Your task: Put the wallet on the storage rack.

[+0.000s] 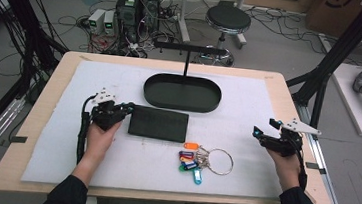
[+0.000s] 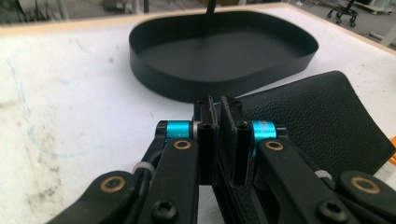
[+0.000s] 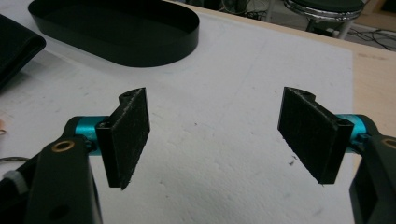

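Observation:
A flat black leather wallet (image 1: pixel 158 123) lies at the middle of the white mat (image 1: pixel 64 141). My left gripper (image 1: pixel 129 108) is at its left edge; in the left gripper view the gripper (image 2: pixel 219 135) has its pads pressed together on the wallet's edge (image 2: pixel 317 121). A bunch of keys with coloured tags (image 1: pixel 191 160) on a large metal ring (image 1: pixel 220 161) lies in front of the wallet. My right gripper (image 1: pixel 264 127) hovers over bare mat at the right, jaws wide apart (image 3: pixel 217 135) with nothing between them.
A black oval tray (image 1: pixel 180 105) with a T-shaped post stands behind the wallet, also seen as the tray (image 2: pixel 219 84) and tray (image 3: pixel 140 53). The wooden table edge (image 1: pixel 289 107) borders the mat. A stool and cables are on the floor beyond.

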Demonstrator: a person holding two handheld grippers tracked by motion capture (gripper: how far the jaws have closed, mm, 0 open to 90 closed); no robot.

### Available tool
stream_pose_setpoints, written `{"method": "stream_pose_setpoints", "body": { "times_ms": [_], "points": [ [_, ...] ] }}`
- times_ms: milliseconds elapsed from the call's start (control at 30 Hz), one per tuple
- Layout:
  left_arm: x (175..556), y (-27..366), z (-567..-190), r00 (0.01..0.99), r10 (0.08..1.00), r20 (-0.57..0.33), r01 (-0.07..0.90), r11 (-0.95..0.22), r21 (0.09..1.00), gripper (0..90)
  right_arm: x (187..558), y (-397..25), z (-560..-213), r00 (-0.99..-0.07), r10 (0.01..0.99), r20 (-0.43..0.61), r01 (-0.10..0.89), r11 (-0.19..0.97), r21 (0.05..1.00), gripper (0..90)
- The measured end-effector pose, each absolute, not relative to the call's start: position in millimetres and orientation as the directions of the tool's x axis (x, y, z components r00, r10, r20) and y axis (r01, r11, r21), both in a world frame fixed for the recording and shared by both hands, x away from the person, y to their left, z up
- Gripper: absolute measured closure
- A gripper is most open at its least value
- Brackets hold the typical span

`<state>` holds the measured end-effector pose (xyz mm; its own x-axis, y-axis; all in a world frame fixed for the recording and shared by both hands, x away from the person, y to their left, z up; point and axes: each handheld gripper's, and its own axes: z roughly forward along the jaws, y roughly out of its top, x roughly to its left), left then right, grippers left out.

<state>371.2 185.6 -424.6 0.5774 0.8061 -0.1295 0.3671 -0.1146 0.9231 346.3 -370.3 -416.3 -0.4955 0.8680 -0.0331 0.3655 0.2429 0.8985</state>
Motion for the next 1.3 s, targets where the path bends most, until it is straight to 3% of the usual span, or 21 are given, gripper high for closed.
{"method": "stream_pose_setpoints", "body": {
  "times_ms": [367, 567, 733, 800, 900, 933, 1033, 1100, 1267, 1300],
  "points": [
    [351.6, 187.2, -415.8, 0.631, 0.775, -0.034, 0.235, -0.149, 0.961, 87.7, 355.8, -335.6, -407.8, -0.612, 0.79, 0.035, 0.318, 0.206, 0.925, 25.4],
    [347.3, 187.6, -414.1, 0.643, 0.765, -0.029, 0.211, -0.14, 0.967, 89.9, 365.9, -310.6, -403.8, -0.667, 0.742, 0.061, 0.309, 0.202, 0.929, 26.1],
    [351.5, 187.9, -419.8, 0.607, 0.788, -0.102, 0.32, -0.124, 0.939, 86.9, 370.7, -288.9, -403.2, -0.694, 0.72, 0.03, 0.296, 0.247, 0.923, 26.3],
    [357.9, 189.7, -426.1, 0.564, 0.805, -0.186, 0.429, -0.093, 0.899, 67.4, 370.8, -287.3, -404.1, -0.697, 0.717, 0.027, 0.303, 0.26, 0.917, 26.3],
    [363.1, 191.1, -432.5, 0.509, 0.836, -0.205, 0.506, -0.098, 0.857, 59.7, 371.6, -288.8, -404.7, -0.694, 0.719, 0.037, 0.315, 0.257, 0.914, 26.2],
    [369.1, 194.2, -440.0, 0.486, 0.828, -0.279, 0.58, -0.068, 0.812, 49.1, 371.7, -290.8, -405.2, -0.691, 0.721, 0.045, 0.322, 0.252, 0.913, 26.2],
    [372.9, 195.0, -445.5, 0.457, 0.838, -0.299, 0.624, -0.063, 0.779, 46.9, 371.1, -292.1, -405.5, -0.686, 0.726, 0.044, 0.322, 0.25, 0.913, 26.2],
    [375.9, 194.8, -448.8, 0.454, 0.829, -0.327, 0.643, -0.051, 0.764, 40.6, 371.2, -293.0, -405.6, -0.686, 0.726, 0.044, 0.323, 0.25, 0.913, 26.3],
    [378.3, 193.6, -452.2, 0.456, 0.819, -0.348, 0.668, -0.057, 0.742, 39.1, 370.8, -294.3, -405.3, -0.687, 0.726, 0.039, 0.321, 0.254, 0.913, 26.3],
    [378.4, 194.0, -452.8, 0.47, 0.798, -0.377, 0.676, -0.051, 0.735, 58.1, 370.7, -294.4, -405.4, -0.686, 0.727, 0.042, 0.323, 0.251, 0.912, 26.2]
  ]
}}
